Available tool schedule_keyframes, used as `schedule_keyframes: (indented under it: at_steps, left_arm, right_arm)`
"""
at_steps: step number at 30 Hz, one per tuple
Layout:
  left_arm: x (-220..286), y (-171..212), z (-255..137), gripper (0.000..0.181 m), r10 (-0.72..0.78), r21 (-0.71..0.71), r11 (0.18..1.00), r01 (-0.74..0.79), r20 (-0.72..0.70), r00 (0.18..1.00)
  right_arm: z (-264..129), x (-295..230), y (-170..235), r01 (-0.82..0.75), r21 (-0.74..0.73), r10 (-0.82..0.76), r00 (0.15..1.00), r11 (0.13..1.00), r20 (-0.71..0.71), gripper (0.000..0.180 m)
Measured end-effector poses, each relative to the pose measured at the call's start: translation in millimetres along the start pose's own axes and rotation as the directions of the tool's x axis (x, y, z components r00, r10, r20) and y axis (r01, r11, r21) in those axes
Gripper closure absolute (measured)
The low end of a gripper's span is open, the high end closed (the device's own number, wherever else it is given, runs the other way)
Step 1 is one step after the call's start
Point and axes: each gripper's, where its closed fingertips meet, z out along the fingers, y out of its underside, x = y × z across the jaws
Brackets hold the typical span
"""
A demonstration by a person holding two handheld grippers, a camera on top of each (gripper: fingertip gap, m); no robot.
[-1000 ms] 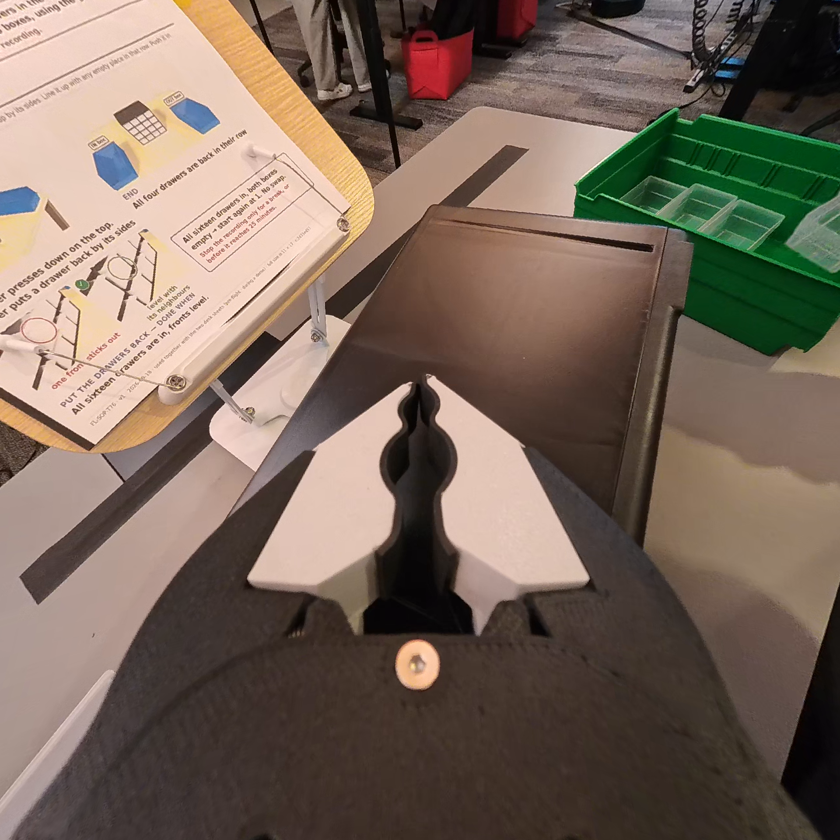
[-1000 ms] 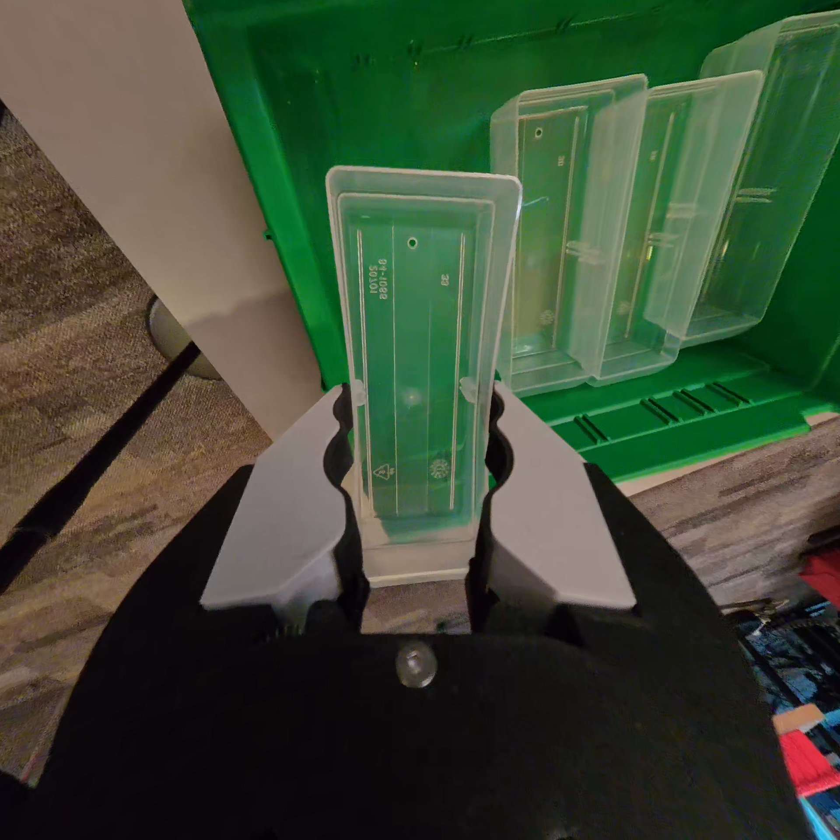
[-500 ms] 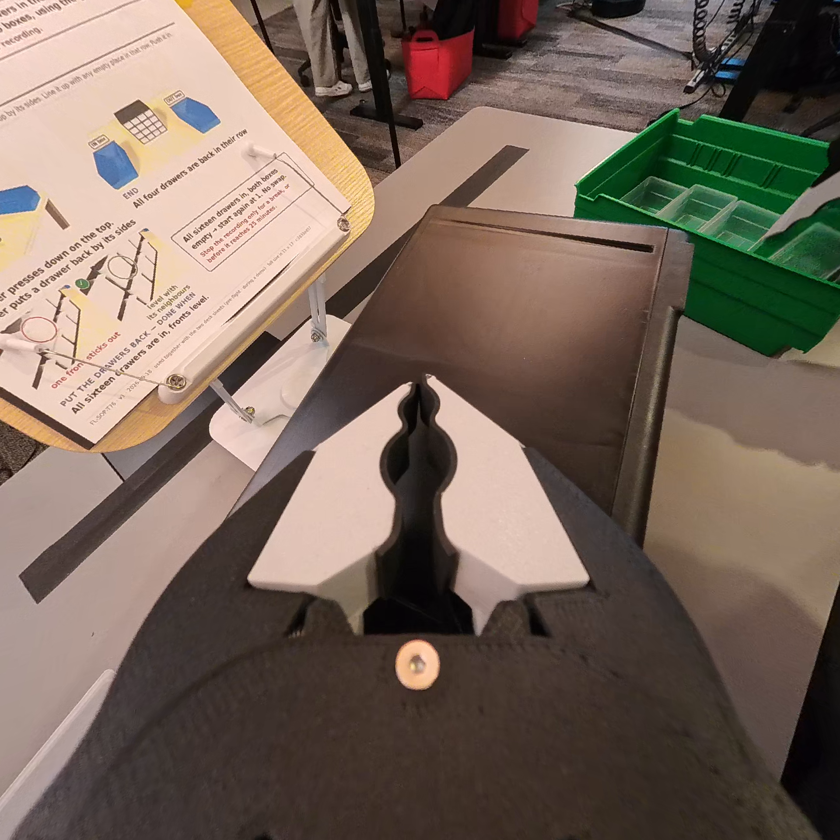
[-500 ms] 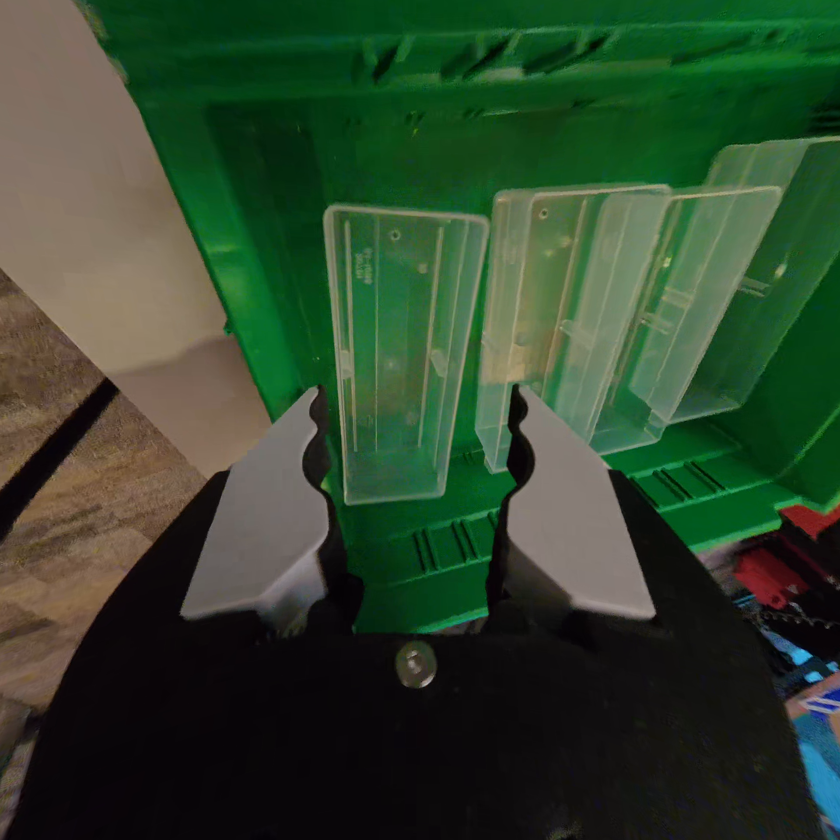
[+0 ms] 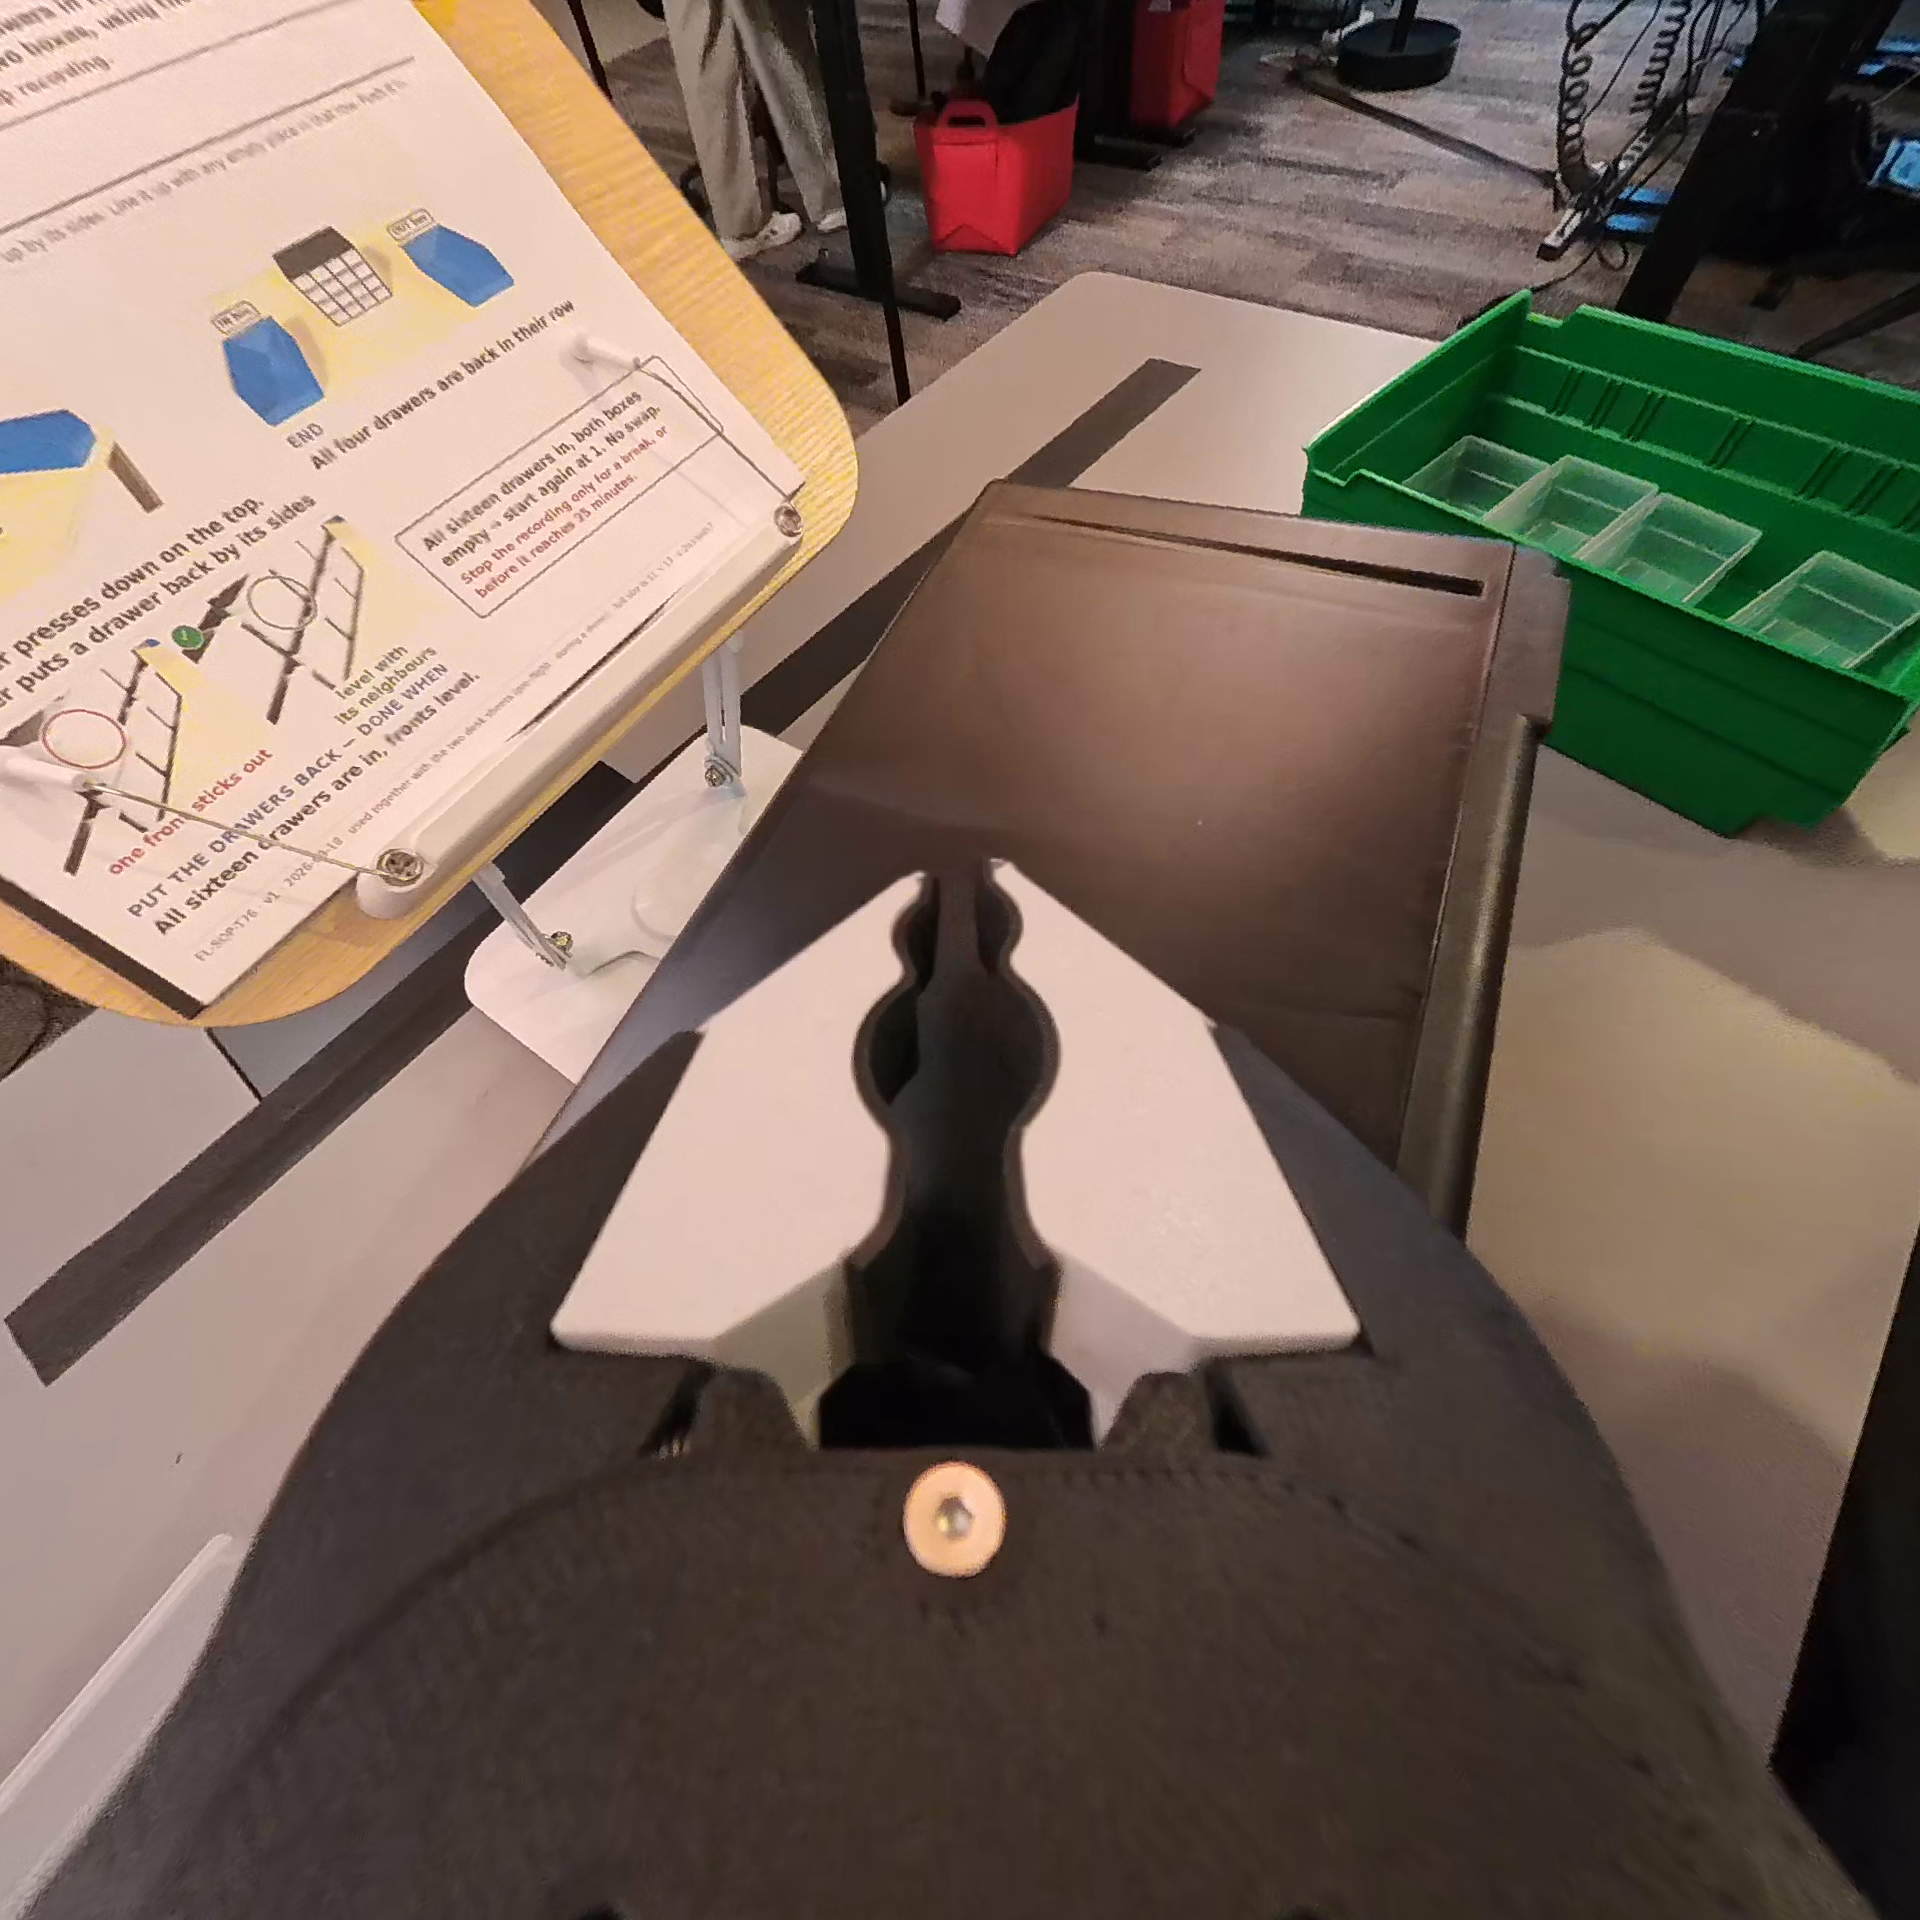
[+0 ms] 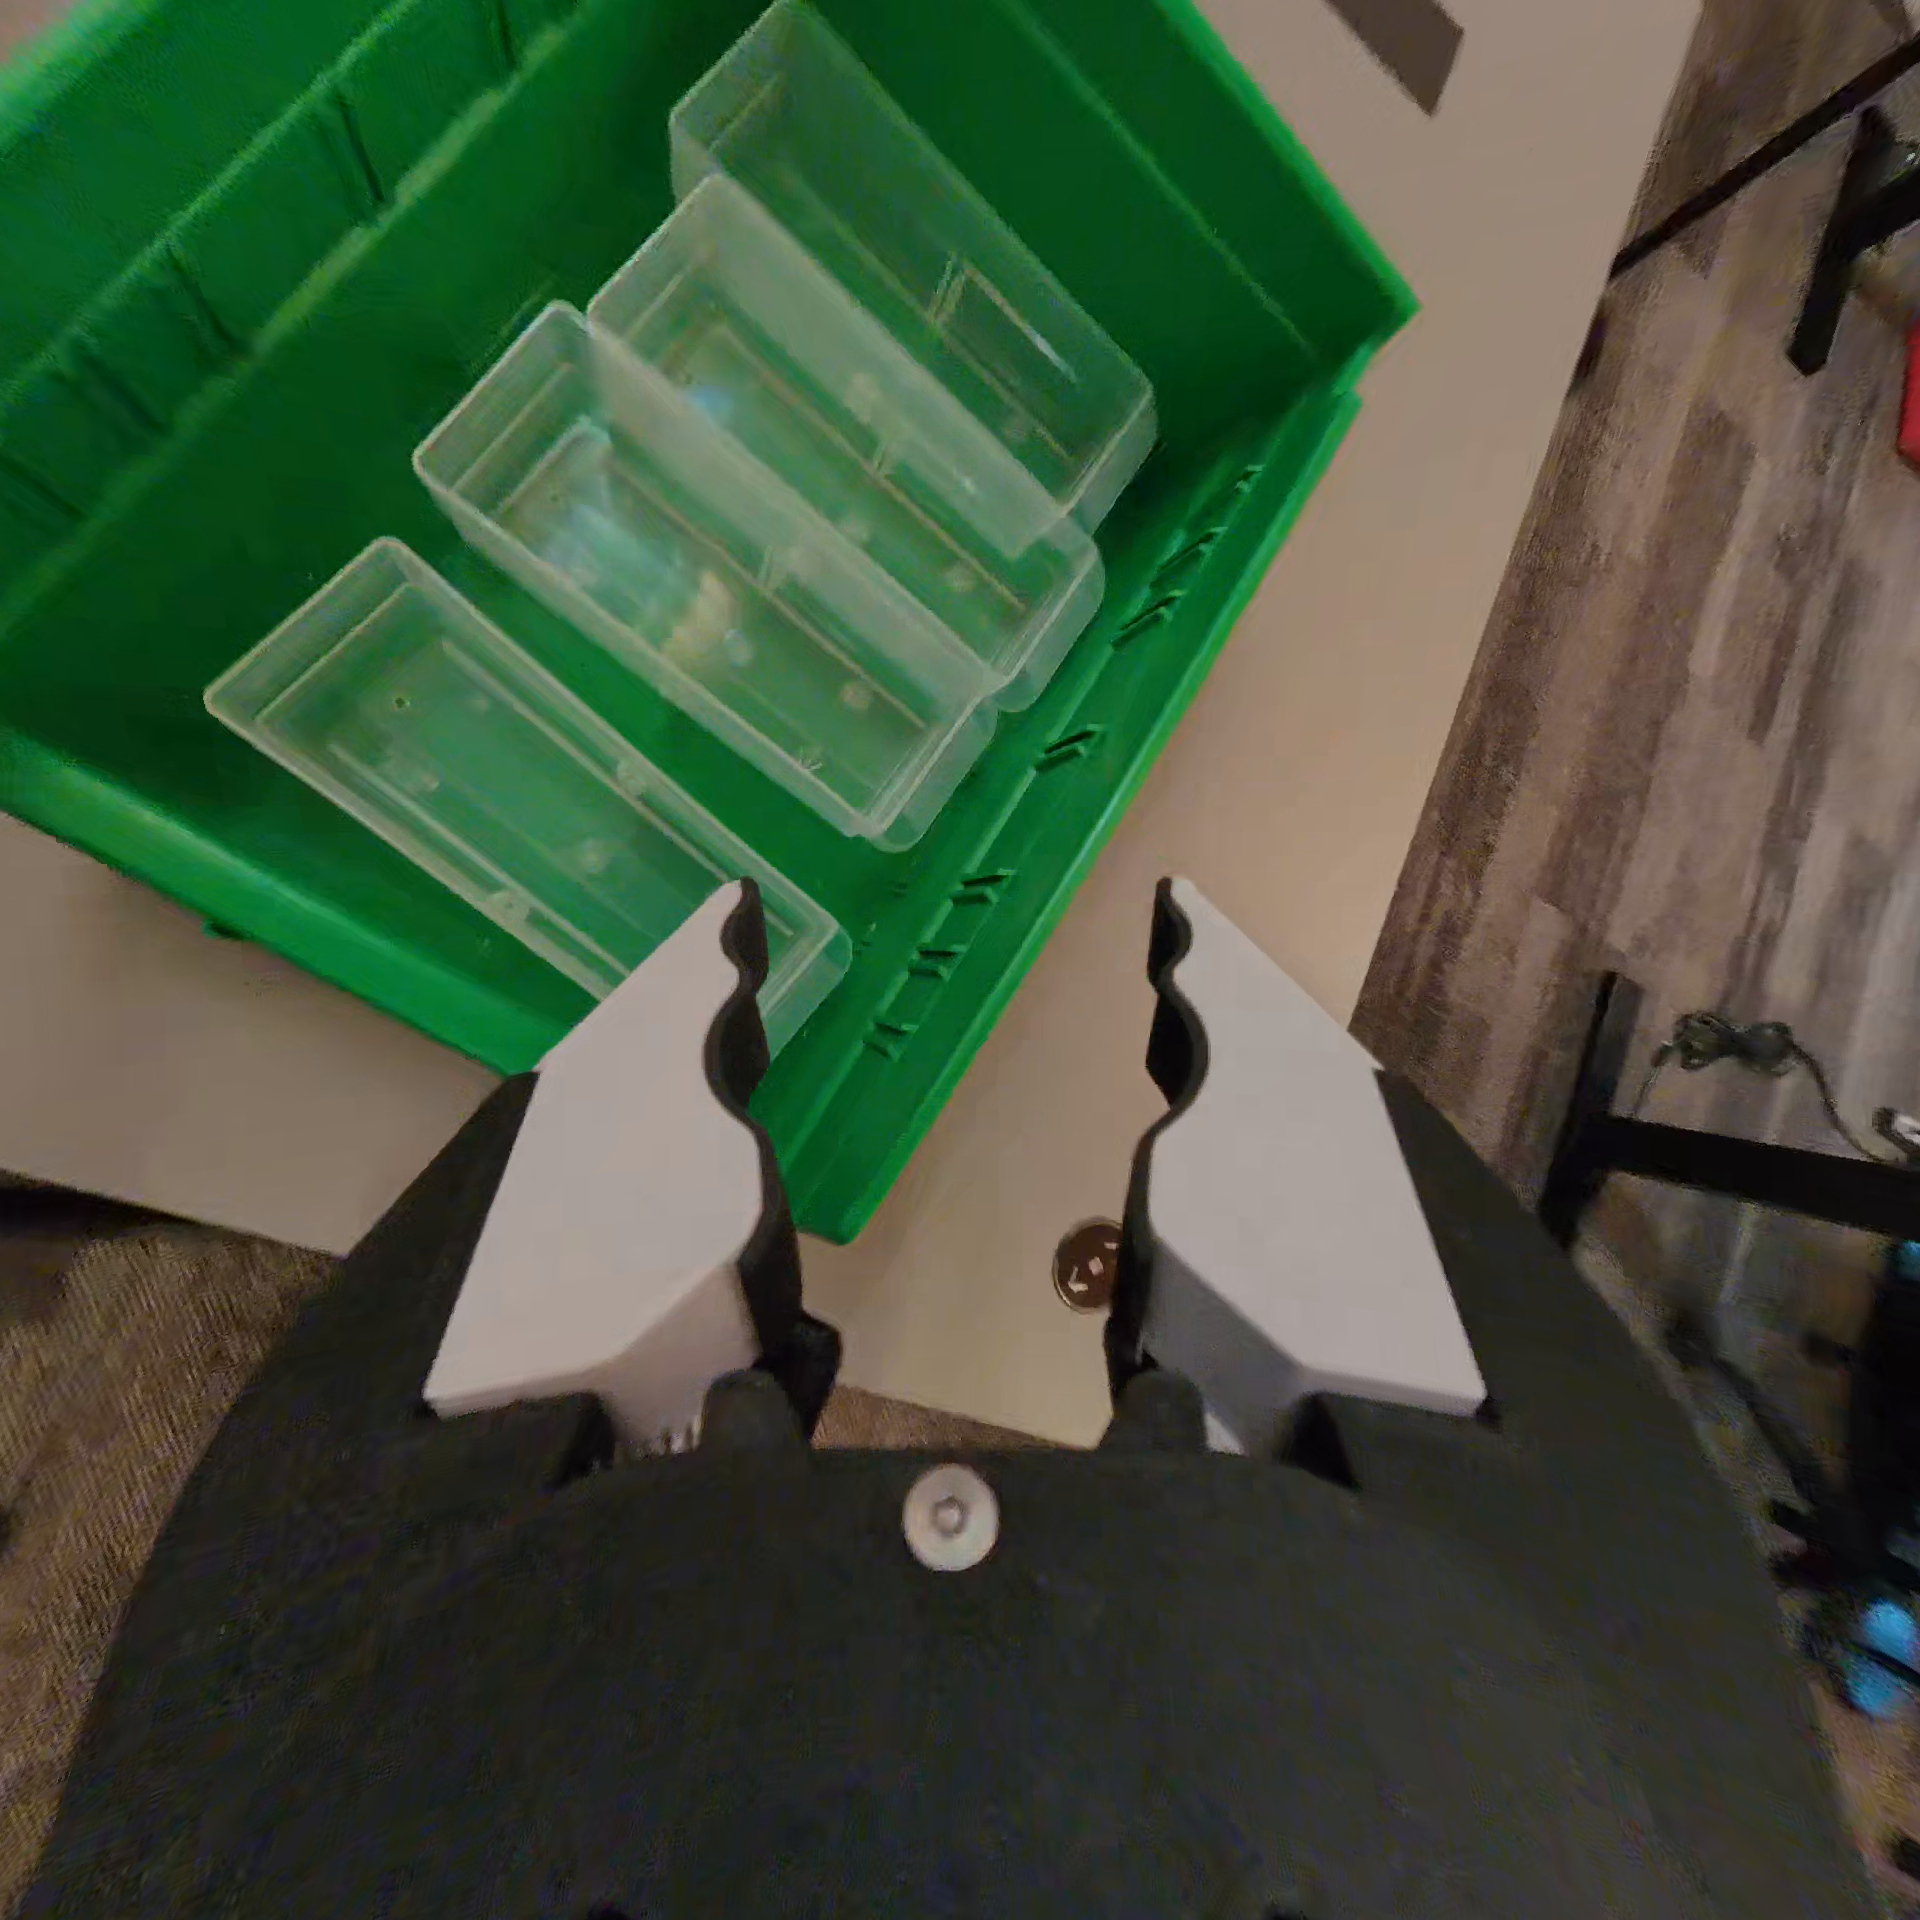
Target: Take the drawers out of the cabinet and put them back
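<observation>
Nearby, an instruction sheet (image 5: 343,499) bears printed writing.

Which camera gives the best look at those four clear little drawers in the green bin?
The right wrist view: it looks down into the green bin from close by, so all four clear drawers show whole, open side up. The left wrist view catches them far off at its right edge, small and partly cut off.

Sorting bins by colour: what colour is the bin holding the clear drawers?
Green bin, seen best in the right wrist view.
</observation>
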Motion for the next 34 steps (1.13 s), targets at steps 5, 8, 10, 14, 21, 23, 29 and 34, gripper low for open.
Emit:
schedule_keyframes:
  at_steps: [5,8,10,14,21,23,29,34]
  left_arm:
    - [-10,10,-26,0.149,0.028,-0.021,0.999,-0.027,0.065,0.998]
    - [-32,19,-62,0.137,0.045,-0.025,0.999,-0.041,0.172,0.984]
    - [-57,33,-94,0.130,0.038,-0.056,0.998,-0.025,0.262,0.964]
    - [-125,94,-167,0.116,-0.014,-0.157,0.983,0.100,0.471,0.882]
    - [-192,254,-259,0.102,-0.282,-0.222,0.826,0.519,0.633,0.721]
    - [-196,288,-271,0.098,-0.340,-0.210,0.778,0.592,0.652,0.678]
    - [-188,339,-268,0.112,-0.418,-0.253,0.695,0.673,0.619,0.665]
    - [-169,353,-243,0.139,-0.561,-0.270,0.636,0.723,0.482,0.673]
  right_arm:
    - [8,21,10,-0.181,0.117,0.181,0.983,0.976,0.010,0.120]
    - [21,23,20,-0.267,0.102,0.263,0.963,0.958,0.050,0.118]
    - [31,20,23,-0.328,0.087,0.319,0.942,0.941,0.100,0.115]
    - [43,12,22,-0.360,0.062,0.348,0.926,0.931,0.150,0.122]
    - [58,5,25,-0.380,-0.015,0.378,0.916,0.925,0.133,0.160]
    - [60,11,27,-0.382,-0.017,0.382,0.920,0.924,0.092,0.167]
    - [62,14,26,-0.371,-0.024,0.371,0.922,0.928,0.106,0.174]
    - [62,9,24,-0.353,-0.011,0.351,0.924,0.935,0.154,0.175]
